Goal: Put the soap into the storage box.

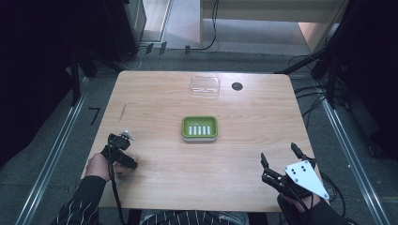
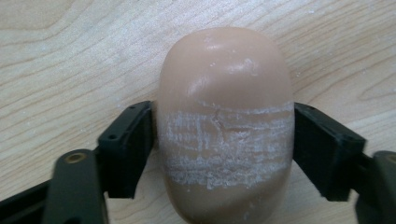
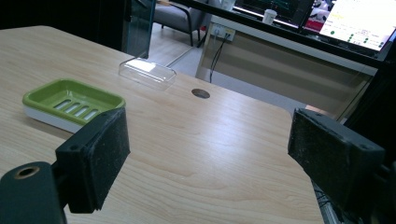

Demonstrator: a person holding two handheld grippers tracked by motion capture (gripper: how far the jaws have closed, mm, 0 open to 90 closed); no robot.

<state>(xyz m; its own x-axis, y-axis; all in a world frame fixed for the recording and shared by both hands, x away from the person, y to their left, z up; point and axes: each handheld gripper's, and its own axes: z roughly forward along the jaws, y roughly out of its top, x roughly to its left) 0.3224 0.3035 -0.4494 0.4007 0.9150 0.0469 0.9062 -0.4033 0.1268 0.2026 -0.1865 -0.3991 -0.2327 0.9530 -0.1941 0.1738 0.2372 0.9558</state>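
Black jaws of the left gripper [image 2: 224, 154] stand on either side of a tan soap bar [image 2: 225, 126], their pads pressed against its two long flanks, so the bar sits squarely between them and is clamped. Its rounded far end juts out beyond the jaw tips, and a band of white scuff marks crosses its top where the jaws meet it. It lies flat on the pale wooden tabletop [image 2: 60, 60]. From the high view, the left gripper [image 1: 123, 145] is near the tabletop's left front edge, pointing down at the wood, with a hand [image 1: 101, 165] behind it.

Farther out, a green soap dish [image 1: 200, 128] with slotted floor sits near the middle of the tabletop, well apart from the clamped bar. Beyond the dish lies a clear plastic lid [image 1: 205, 86], and just beside that a small dark round spot [image 1: 237, 86] in the wood.

At the right front corner, the right gripper [image 1: 279, 157] hovers with its jaws spread wide and nothing between them; its own view looks across bare wood toward the dish [image 3: 70, 105] and the lid [image 3: 147, 72].
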